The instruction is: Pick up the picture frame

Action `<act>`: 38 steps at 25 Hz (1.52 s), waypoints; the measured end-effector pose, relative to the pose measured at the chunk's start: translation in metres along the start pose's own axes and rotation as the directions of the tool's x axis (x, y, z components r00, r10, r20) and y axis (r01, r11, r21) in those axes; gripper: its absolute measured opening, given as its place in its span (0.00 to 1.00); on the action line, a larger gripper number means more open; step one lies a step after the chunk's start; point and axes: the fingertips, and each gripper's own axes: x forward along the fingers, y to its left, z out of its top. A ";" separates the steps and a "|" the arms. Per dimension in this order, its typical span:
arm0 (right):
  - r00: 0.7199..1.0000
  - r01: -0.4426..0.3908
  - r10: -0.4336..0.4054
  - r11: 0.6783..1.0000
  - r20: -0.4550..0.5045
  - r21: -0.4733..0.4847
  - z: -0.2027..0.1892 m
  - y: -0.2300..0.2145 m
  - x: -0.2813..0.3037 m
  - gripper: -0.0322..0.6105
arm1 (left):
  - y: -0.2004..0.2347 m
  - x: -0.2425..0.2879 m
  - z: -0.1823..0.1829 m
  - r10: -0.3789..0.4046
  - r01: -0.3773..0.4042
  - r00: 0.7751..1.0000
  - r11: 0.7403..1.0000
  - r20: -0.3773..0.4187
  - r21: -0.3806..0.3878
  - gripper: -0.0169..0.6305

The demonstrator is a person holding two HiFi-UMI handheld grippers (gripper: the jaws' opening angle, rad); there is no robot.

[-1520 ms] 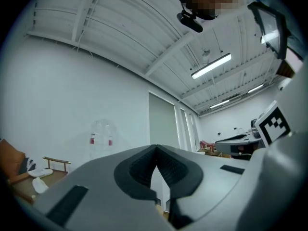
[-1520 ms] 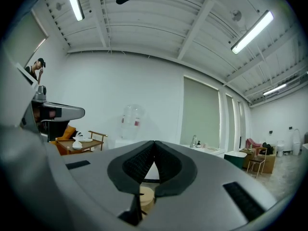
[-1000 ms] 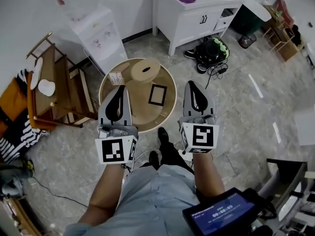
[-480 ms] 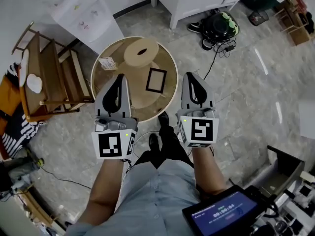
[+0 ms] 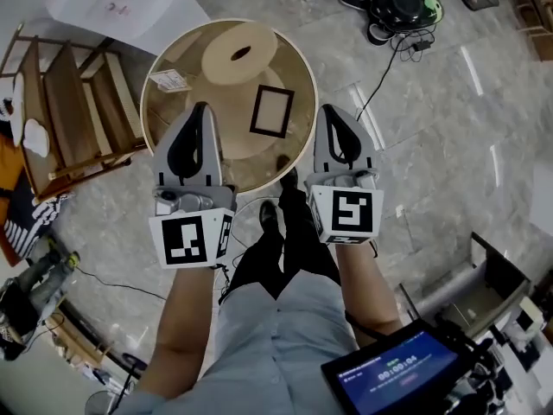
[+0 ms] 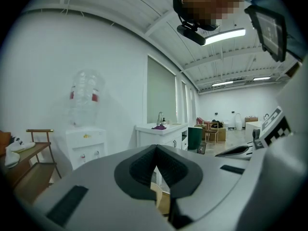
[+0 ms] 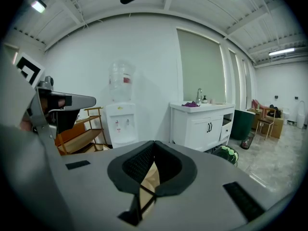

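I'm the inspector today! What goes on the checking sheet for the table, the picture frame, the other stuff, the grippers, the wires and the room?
Surface: round wooden table, part of its top bare.
Job's things: picture frame, dark-edged, lying flat on the table, not held.
Clutter: round wooden disc with a slot; small printed card.
Grippers: left gripper and right gripper both shut and empty, one on each side of the frame in the head view.
Cables: black cable trailing over the floor; none on the table.
Surroundings: wooden shelf rack, grey tiled floor, water dispenser, white cabinet.
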 end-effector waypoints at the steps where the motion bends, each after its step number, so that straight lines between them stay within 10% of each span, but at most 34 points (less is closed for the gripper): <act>1: 1.000 -0.006 0.006 1.000 -0.016 0.002 -0.009 -0.001 0.007 0.07 | 0.000 0.006 -0.009 0.001 -0.001 1.000 1.000 -0.009 -0.004 0.04; 38: 0.932 -0.027 0.074 0.991 -0.356 0.133 -0.264 0.023 0.138 0.15 | 0.007 0.085 -0.241 -0.053 0.013 0.968 0.987 -0.246 -0.159 0.04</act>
